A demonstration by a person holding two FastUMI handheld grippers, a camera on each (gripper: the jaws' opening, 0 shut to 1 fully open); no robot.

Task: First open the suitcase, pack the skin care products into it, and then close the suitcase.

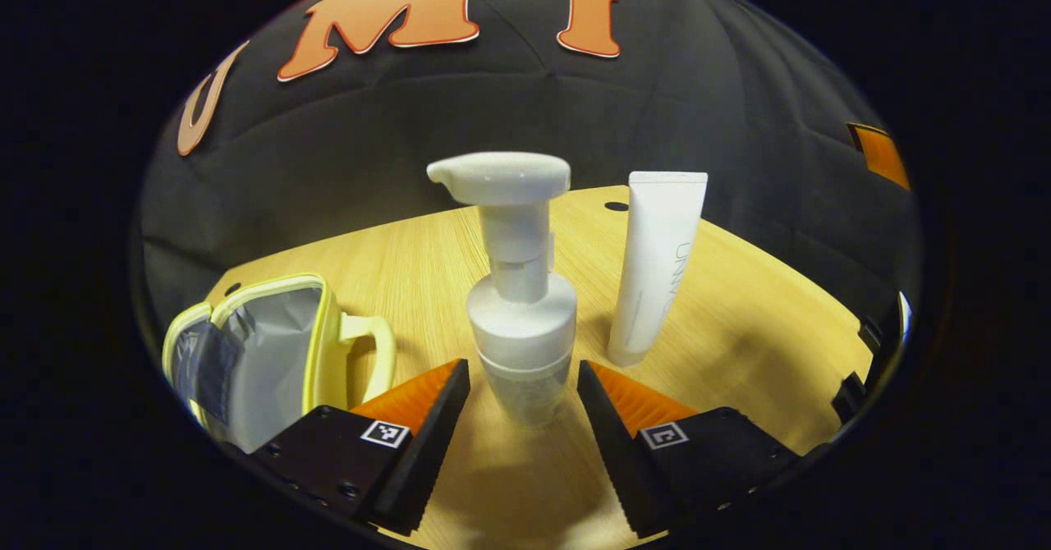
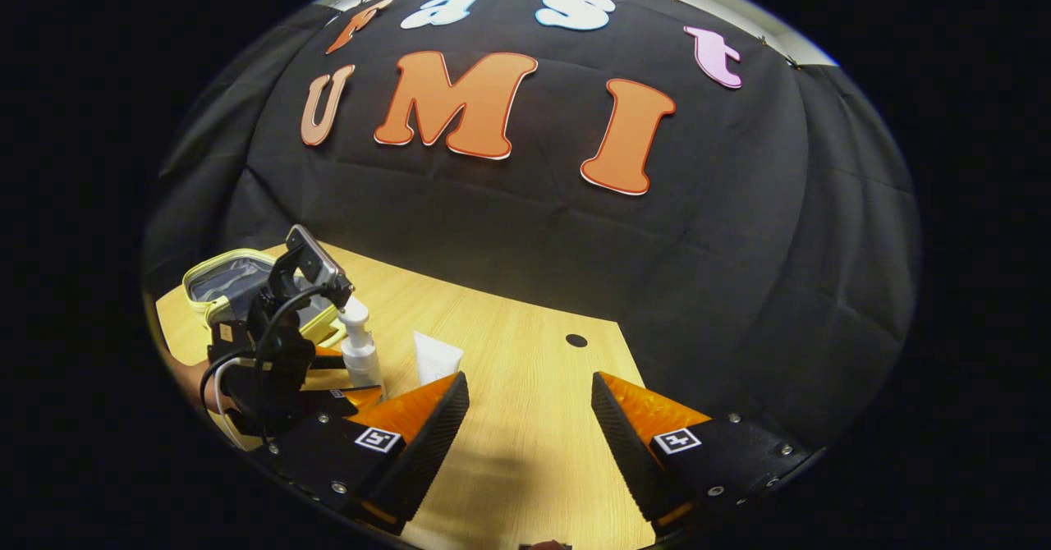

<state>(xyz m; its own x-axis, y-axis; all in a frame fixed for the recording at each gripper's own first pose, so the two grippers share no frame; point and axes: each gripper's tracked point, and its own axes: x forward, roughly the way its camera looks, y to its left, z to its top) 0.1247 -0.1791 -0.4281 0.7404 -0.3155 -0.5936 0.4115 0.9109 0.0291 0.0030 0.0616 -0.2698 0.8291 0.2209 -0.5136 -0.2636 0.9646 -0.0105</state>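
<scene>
A white pump bottle (image 1: 520, 304) stands upright on the wooden table (image 1: 755, 320), right between the fingers of my left gripper (image 1: 523, 369), which is open with a small gap on each side of the bottle. A white tube (image 1: 657, 267) stands cap-down just right of it. The small yellow-rimmed suitcase (image 1: 263, 353) lies open at the left, grey lining showing. In the right gripper view, my right gripper (image 2: 528, 382) hangs open over bare table, and farther left are the left gripper (image 2: 279, 345), the pump bottle (image 2: 361, 353), the tube (image 2: 435, 357) and the suitcase (image 2: 230, 279).
A dark round hole (image 2: 576, 341) marks the table near its far edge. The black cloth wall runs close behind the table. Bare wood (image 2: 525, 451) spreads under the right gripper. A hand (image 2: 197, 386) holds the left gripper at the table's left.
</scene>
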